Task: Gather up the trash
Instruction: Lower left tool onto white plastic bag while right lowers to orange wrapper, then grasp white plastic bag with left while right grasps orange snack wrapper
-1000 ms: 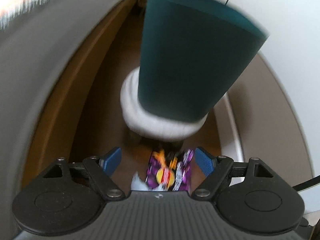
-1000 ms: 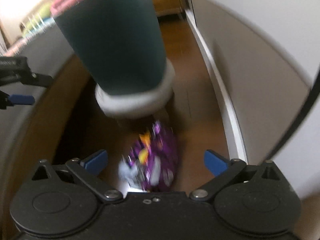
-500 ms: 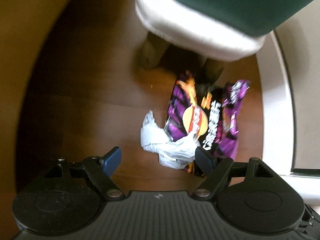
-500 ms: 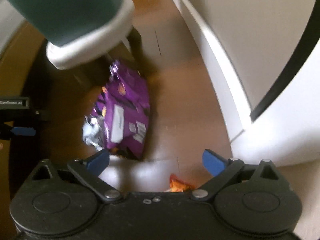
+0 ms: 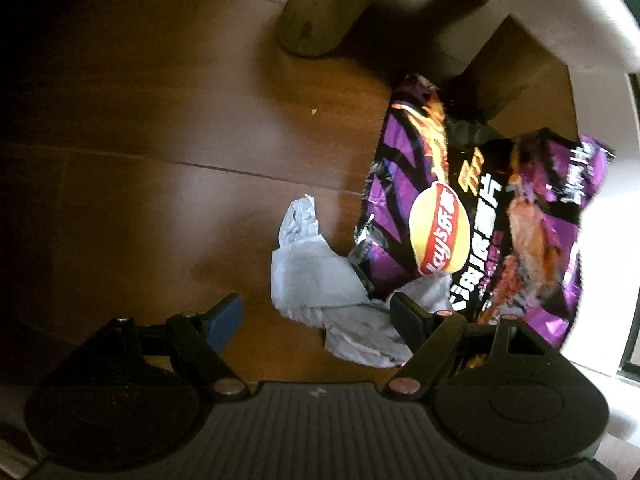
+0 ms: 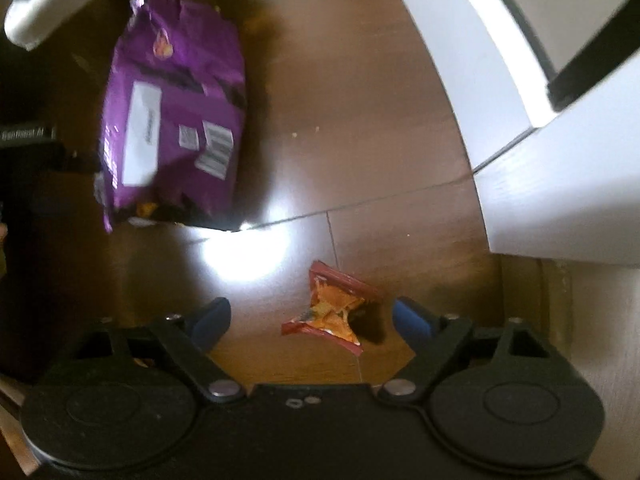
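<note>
Between the closing right claw's [image 6: 310, 318] fingers lies the orange wrapper [image 6: 330, 310], untouched.

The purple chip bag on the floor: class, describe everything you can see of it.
The purple chip bag is glossy crinkled foil, lying flat on the wooden floor beside a chair leg. Its front shows flames, a yellow and red logo and white lettering; the right wrist view shows its back with a white label and barcode. Its top looks torn open. A crumpled pale wrapper overlaps its lower left corner.
</note>
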The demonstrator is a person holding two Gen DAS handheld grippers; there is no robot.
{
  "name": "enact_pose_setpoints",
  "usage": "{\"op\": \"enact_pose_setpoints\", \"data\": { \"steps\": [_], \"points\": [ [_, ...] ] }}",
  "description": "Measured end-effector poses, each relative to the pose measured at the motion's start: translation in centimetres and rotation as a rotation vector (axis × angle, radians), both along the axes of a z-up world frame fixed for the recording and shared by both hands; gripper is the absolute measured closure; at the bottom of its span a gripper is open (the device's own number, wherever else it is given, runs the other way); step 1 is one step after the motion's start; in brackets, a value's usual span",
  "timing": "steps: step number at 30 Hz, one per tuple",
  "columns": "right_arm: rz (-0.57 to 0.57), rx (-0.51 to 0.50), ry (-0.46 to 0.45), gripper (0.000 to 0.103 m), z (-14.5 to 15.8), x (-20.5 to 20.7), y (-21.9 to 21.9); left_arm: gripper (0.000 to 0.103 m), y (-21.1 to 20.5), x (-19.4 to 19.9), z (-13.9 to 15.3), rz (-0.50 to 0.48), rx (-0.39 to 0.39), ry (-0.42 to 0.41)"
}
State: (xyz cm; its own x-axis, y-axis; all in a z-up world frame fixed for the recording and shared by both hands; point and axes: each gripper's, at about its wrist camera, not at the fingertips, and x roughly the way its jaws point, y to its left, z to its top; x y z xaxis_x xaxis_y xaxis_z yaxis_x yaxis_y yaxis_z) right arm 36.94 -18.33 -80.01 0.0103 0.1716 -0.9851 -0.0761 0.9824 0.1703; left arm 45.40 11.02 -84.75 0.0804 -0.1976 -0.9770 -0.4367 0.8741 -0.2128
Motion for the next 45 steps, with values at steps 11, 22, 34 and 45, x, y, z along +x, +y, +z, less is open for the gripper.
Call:
{"op": "enact_pose_setpoints", "data": {
  "steps": [11,22,34,45],
  "points": [
    [0.107,-0.079,0.066,0.028,-3.2,-0.1,1.8,0.023,-0.6,1.3,-2.0,-0.058,-0.023,0.015],
    [0.151,-0.111,0.059,0.058,-4.0,-0.4,3.5,0.049,-1.7,1.3,-1.3,-0.116,0.060,0.014],
    [0.137,-0.132,-0.073,0.103,-0.3,-1.2,3.0,0.052,-0.5,-1.9,2.4,-0.069,0.094,-0.034],
    [0.202,-0.104,-0.120,0.103,1.0,-1.7,1.2,0.052,0.0,-5.1,6.6,-0.038,0.137,-0.121]
  ]
}}
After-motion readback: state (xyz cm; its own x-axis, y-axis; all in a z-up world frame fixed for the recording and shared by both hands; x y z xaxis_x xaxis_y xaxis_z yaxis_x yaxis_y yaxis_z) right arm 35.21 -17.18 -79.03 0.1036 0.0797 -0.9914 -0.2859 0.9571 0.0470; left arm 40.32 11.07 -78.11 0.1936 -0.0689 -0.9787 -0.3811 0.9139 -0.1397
